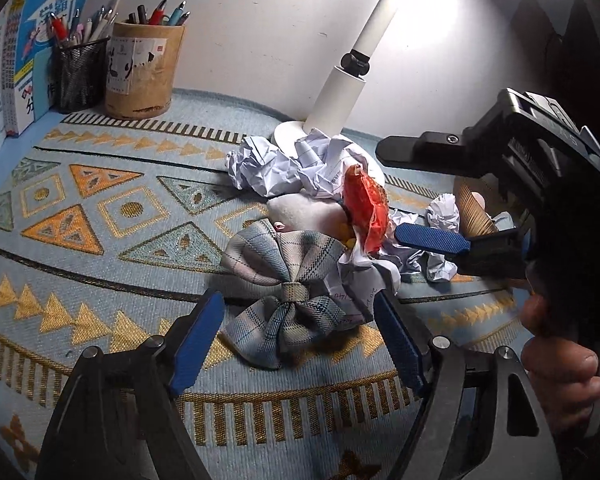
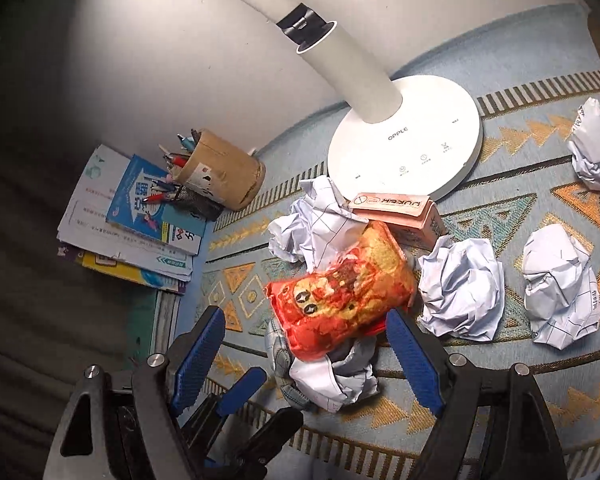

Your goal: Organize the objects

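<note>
Left gripper point(image 1: 298, 334): jaws spread wide, grasping nothing. It sits low over the patterned cloth point(image 1: 100, 208) covering the worktop, and the plaid fabric bow point(image 1: 284, 280) lies on the cloth between and just ahead of the two blue pads.

Right gripper point(image 2: 306, 350): jaws likewise released, nothing between them. In the right wrist view the red-orange snack packet point(image 2: 340, 292) lies just ahead of the pads, resting on top of a crumpled paper ball point(image 2: 336, 380). Contact between the pads and the packet cannot be confirmed. In the left wrist view the same gripper enters from the right, one blue pad beside the packet.

Clutter: the packet, the bow and several crumpled sheets form one pile at the foot of the white desk lamp point(image 2: 408, 148). A pink card box point(image 2: 400, 212) lies against the lamp base, behind the packet. Two more paper balls point(image 2: 464, 288) sit on the cloth to the right of the pile, and a third lies further back.

Rear left corner: tan cylindrical pen holder point(image 1: 144, 72) and black mesh pen cup point(image 1: 80, 72), side by side, both filled with pens. Workbooks point(image 1: 28, 52) stand against the wall next to them.
</note>
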Tool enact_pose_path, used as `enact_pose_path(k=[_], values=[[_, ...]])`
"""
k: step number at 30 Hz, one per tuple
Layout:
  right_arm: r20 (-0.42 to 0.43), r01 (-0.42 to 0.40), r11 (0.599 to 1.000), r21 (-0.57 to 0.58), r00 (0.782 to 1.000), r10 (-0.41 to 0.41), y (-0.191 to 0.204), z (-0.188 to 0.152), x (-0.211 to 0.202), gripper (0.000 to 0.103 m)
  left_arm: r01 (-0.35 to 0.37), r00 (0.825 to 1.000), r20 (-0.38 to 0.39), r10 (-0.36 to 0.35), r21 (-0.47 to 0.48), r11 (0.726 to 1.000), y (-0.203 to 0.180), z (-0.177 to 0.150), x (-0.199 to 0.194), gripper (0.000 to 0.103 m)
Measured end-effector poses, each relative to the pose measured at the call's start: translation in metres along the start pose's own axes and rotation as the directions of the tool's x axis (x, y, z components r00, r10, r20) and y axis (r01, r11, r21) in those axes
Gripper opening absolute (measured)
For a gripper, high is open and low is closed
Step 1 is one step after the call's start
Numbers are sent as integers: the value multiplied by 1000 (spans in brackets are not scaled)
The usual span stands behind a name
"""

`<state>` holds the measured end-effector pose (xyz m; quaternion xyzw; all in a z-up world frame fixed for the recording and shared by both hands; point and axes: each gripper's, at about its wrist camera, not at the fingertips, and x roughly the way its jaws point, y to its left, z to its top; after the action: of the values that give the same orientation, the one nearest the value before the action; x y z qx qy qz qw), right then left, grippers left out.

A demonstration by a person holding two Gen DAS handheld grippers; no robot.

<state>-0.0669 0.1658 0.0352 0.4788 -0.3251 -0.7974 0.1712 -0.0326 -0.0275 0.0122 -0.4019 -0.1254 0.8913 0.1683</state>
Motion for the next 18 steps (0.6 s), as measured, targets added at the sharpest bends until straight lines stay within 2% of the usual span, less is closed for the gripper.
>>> enact_pose_path(k=[1,2,4,6,8,9,12,13,14,18], values=[[-3,12,1000,18,1000,-12,-1,2,4,82,-1,1000,-10,1,1,1000,0,0,4,72],[-13,24,999,44,1000,-24,-3,5,9,82,0,1000,-20,0,2,1000,1,-1,7,65],[-19,18,996,85,1000,-17,-6,8,16,82,15,999,-33,-15,-3,1000,2,0,10,60],[-15,70,993,98,998,-69,-9,12,22,79,28,999,-22,-29,-4,1000,3,-1,7,51],[-19,89,990,109,996,-87,-14,14,29,60,53,998,-21,-54,-16,998,6,-2,6,33],[-27,87,991,105,996,-84,-17,14,32,54,62,998,-20,-63,-15,998,6,-3,6,29],[-25,81,992,99,997,-78,-25,8,27,42,62,998,-7,-62,-13,998,7,-4,1,23],[-18,60,994,91,998,-59,-25,4,22,40,55,998,1,-55,-11,998,7,-5,-1,18],[-4,40,996,77,999,-40,-25,1,15,36,42,999,13,-42,-11,999,9,-6,-6,18],[101,36,998,-56,994,-30,-13,-14,-33,34,76,993,94,-74,-21,997,12,-12,-37,18]])
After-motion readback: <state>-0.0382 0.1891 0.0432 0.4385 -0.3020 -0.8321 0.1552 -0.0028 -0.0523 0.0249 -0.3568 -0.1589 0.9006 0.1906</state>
